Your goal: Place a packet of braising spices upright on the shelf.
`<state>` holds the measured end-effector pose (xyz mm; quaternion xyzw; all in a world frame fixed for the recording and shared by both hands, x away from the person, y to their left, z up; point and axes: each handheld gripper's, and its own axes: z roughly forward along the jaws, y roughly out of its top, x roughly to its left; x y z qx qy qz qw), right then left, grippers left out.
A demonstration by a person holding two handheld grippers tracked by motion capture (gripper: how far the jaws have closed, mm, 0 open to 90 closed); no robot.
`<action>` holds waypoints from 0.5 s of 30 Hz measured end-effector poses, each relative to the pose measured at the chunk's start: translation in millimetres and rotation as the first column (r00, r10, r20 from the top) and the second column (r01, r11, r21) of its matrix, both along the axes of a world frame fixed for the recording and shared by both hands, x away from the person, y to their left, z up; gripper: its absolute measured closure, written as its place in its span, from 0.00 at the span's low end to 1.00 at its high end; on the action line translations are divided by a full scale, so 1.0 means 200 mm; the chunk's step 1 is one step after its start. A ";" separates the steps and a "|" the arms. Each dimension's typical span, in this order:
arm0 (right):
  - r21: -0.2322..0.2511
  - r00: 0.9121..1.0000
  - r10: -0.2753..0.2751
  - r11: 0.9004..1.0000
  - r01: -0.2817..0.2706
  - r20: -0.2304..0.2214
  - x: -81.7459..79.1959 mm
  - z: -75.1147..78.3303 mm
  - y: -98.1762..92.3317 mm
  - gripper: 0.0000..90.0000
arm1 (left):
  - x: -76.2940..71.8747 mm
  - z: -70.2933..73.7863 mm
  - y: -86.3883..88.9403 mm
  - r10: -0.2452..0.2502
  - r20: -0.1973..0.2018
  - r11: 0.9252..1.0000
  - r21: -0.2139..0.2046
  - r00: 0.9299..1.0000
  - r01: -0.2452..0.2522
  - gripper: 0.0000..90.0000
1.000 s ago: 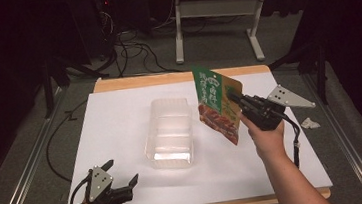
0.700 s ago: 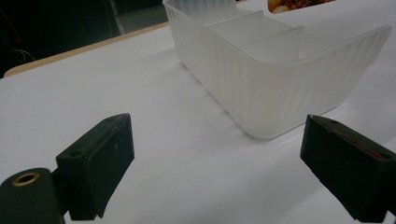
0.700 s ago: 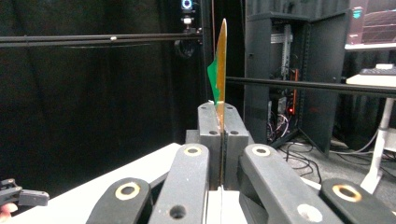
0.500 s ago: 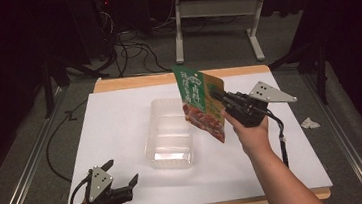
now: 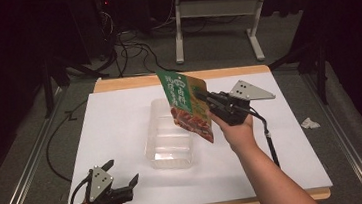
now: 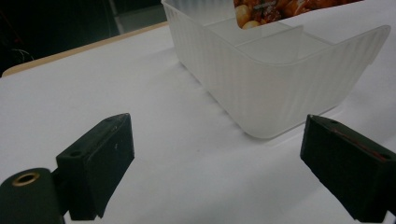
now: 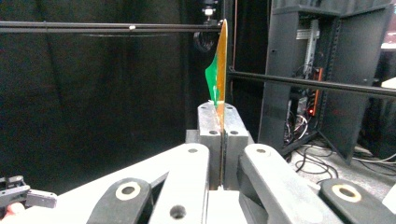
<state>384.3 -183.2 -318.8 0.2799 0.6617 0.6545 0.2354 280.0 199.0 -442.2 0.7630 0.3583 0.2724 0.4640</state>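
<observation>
Green food pouch (image 5: 188, 105): clenched edge-on in right claw (image 5: 207, 98), held above clear plastic tub (image 5: 169, 142) on white worktop (image 5: 111, 124). Left claw (image 5: 123, 174): released, idle. Advice: centre pouch over tub, lower before releasing.

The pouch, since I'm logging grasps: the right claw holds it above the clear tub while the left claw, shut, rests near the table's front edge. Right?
One thing is wrong: the left claw is open, not shut. The left gripper view shows its jaws wide apart with nothing between them. The rest stands: the right claw grips the pouch above the tub, as the high view shows.
</observation>
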 end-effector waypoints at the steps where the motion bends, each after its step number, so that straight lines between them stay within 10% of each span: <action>1: -0.003 1.000 0.002 1.000 -0.002 0.005 0.01 -0.01 0.02 1.00 | 0.00 0.00 0.00 0.000 0.000 1.000 0.001 1.000 0.000 0.11; 15: 0.016 1.000 0.021 1.000 -0.021 -0.006 0.14 -0.06 0.14 1.00 | 0.00 -0.01 0.00 -0.003 -0.006 1.000 -0.001 1.000 0.003 0.11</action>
